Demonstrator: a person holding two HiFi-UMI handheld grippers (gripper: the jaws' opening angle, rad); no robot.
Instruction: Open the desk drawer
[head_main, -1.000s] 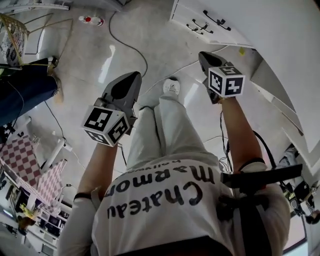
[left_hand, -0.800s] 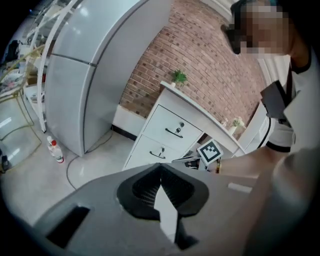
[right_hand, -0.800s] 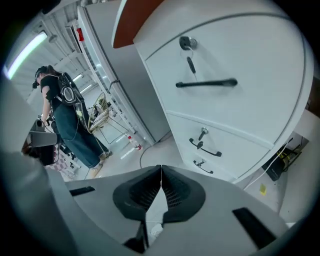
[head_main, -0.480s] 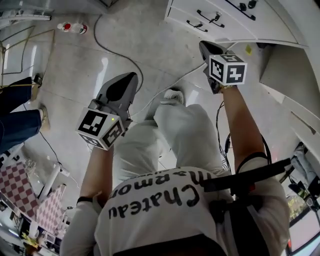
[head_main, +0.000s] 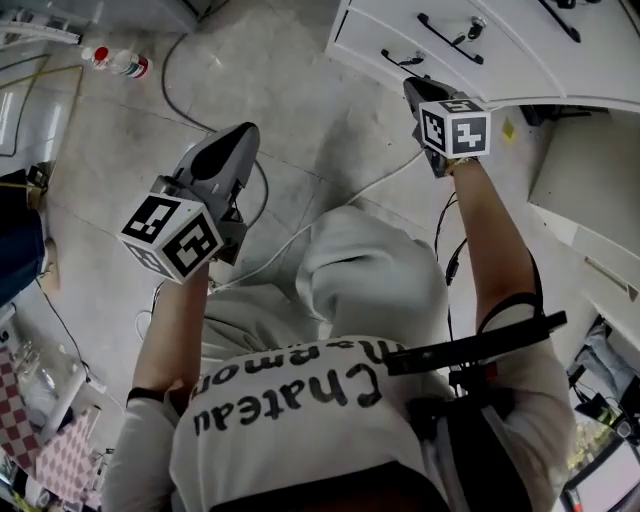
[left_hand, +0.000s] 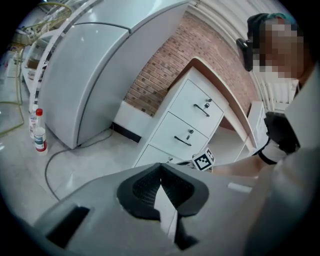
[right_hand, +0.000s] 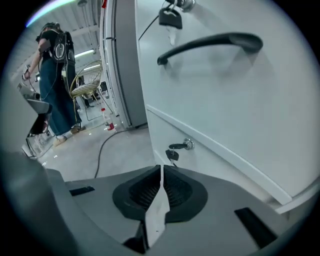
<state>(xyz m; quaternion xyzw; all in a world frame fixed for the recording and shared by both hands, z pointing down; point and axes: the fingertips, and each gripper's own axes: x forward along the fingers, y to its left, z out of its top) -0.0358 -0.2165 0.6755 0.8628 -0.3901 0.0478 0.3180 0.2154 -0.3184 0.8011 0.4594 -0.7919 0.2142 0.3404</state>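
Beside the desk drawer (right_hand: 240, 90), the right gripper (right_hand: 161, 169) is held with jaws together, empty; they should be parted, then closed round the black handle (right_hand: 210, 44)

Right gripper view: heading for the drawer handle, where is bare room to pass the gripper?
Bare: the drawer front between the black handle and the lower keyed lock. Crowded: keys hanging above the handle's left end.

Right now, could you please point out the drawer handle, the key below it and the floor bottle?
drawer handle (right_hand: 210, 44): right gripper view, middle of the bar.
key (right_hand: 176, 146): right gripper view, its dark head.
bottle (left_hand: 40, 134): left gripper view, its body.
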